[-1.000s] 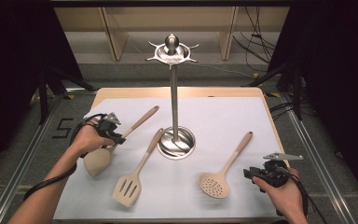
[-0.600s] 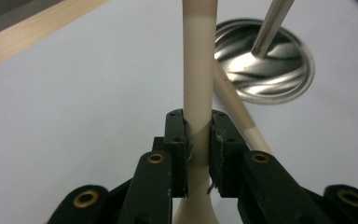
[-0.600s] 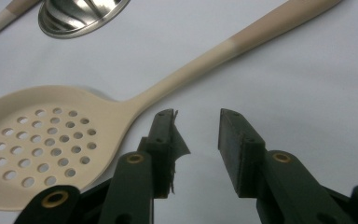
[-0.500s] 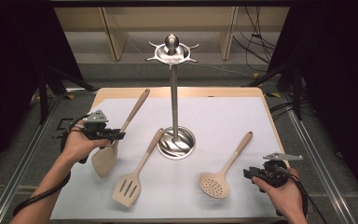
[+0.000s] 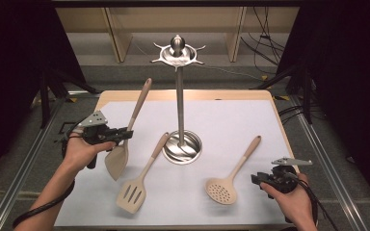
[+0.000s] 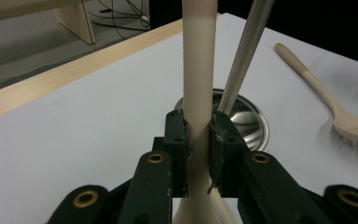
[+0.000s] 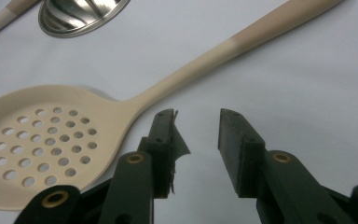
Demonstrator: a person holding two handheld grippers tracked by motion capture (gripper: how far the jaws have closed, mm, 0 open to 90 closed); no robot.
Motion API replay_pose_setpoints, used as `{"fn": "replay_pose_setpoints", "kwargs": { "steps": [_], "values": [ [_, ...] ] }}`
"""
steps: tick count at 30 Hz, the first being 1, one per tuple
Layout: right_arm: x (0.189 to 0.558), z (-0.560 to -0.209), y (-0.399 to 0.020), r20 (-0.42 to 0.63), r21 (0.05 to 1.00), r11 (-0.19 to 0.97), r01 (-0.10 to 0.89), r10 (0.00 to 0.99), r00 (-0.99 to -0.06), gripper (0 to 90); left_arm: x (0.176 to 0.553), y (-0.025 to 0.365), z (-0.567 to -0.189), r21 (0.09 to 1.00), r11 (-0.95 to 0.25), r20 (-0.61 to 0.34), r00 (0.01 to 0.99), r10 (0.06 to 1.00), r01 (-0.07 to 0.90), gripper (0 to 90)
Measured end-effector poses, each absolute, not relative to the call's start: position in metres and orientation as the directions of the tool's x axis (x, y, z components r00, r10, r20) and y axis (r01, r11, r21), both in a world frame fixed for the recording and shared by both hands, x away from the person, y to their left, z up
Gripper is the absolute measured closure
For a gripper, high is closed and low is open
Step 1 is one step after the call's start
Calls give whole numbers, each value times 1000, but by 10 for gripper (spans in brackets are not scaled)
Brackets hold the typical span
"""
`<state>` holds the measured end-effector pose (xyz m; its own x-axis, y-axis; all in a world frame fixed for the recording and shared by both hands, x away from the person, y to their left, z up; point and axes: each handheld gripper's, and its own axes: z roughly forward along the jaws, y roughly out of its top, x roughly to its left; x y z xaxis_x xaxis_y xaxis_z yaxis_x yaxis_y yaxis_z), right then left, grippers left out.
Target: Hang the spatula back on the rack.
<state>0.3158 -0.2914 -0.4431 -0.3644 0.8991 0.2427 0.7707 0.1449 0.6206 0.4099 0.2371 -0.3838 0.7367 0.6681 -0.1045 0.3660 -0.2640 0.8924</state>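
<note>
Fingers of your left gripper (image 5: 125, 134) are clamped on the neck of the solid spatula (image 5: 117, 161) — blade hanging low and near you, handle tip slanting up and away toward the rack's hooks (image 5: 178, 54). Those hooks sit higher, farther and to the right of the handle tip, so the lift must carry it that way. Your right gripper (image 5: 256, 179) rests with jaws apart, holding nothing, just right of the perforated spoon (image 5: 222, 190).

Slotted turner (image 5: 131, 191), skimmer (image 5: 222, 190), stand (image 5: 178, 50)
</note>
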Motion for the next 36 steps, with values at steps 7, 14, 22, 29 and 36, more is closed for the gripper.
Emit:
{"fn": "replay_pose_setpoints", "kwargs": {
  "steps": [7, 14, 22, 29, 36],
  "values": [
    [316, -443, -292, 238, 623, 150, 767, 898, -369, 667, 404, 232, -372, 919, -220, -110, 747, 655, 328, 779],
    [316, -444, -292, 241, 624, 149, 767, 897, -370, 667, 398, 231, -364, 932, -204, -102, 755, 647, 300, 779],
    [317, -444, -291, 241, 619, 150, 771, 898, -368, 666, 394, 232, -357, 943, -189, -94, 765, 637, 274, 779],
    [317, -445, -291, 241, 619, 150, 771, 898, -368, 666, 390, 231, -351, 950, -180, -87, 773, 629, 254, 779],
    [318, -446, -292, 229, 633, 165, 756, 893, -387, 666, 386, 229, -343, 956, -179, -75, 787, 613, 231, 779]
  ]
}}
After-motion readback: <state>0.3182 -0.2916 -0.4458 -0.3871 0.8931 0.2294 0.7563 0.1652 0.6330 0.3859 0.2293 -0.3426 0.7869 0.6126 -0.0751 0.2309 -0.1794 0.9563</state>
